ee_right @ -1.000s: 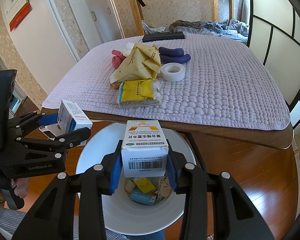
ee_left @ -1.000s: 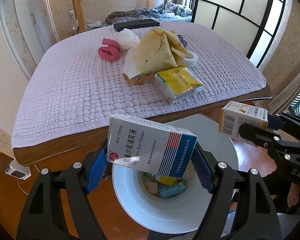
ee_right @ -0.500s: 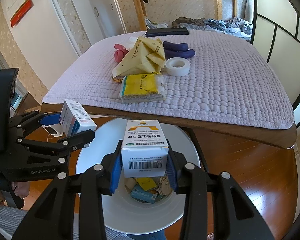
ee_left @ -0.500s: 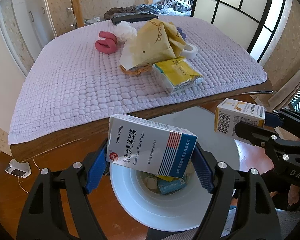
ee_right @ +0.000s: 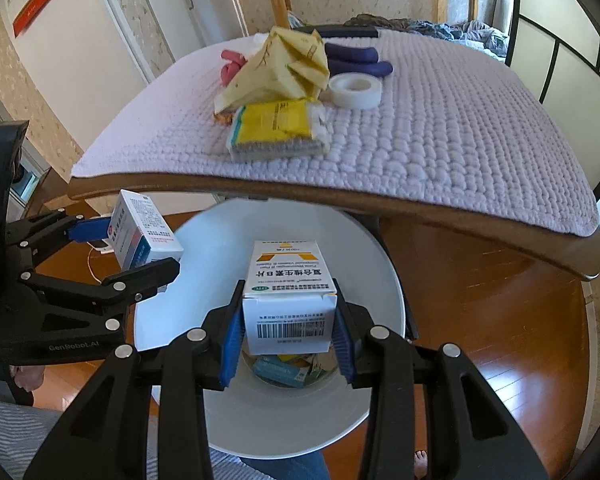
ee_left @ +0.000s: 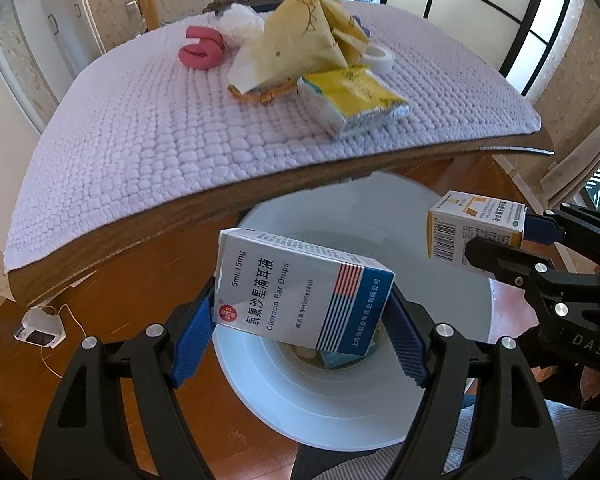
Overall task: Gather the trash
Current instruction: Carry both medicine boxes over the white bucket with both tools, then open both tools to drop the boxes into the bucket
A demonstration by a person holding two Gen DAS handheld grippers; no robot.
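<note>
My left gripper [ee_left: 300,330] is shut on a white and blue ear drops box [ee_left: 300,296], held over the white trash bin [ee_left: 312,392]. My right gripper [ee_right: 288,340] is shut on a white and yellow tablet box [ee_right: 288,296], also over the bin [ee_right: 172,292]. Each gripper shows in the other's view: the right one [ee_left: 496,240] with its box [ee_left: 468,224], the left one [ee_right: 116,248] with its box [ee_right: 140,236]. Several small boxes lie at the bin's bottom [ee_right: 284,372].
A table with a lilac knitted cover [ee_left: 140,140] stands just behind the bin. On it lie a yellow paper bag [ee_left: 308,40], a yellow tissue pack [ee_left: 352,100], a tape roll [ee_right: 354,90], pink [ee_left: 200,46] and purple [ee_right: 356,60] rollers. Wooden floor around.
Both grippers have moved down and closer over the bin with their boxes. The table edge now sits higher in both views.
</note>
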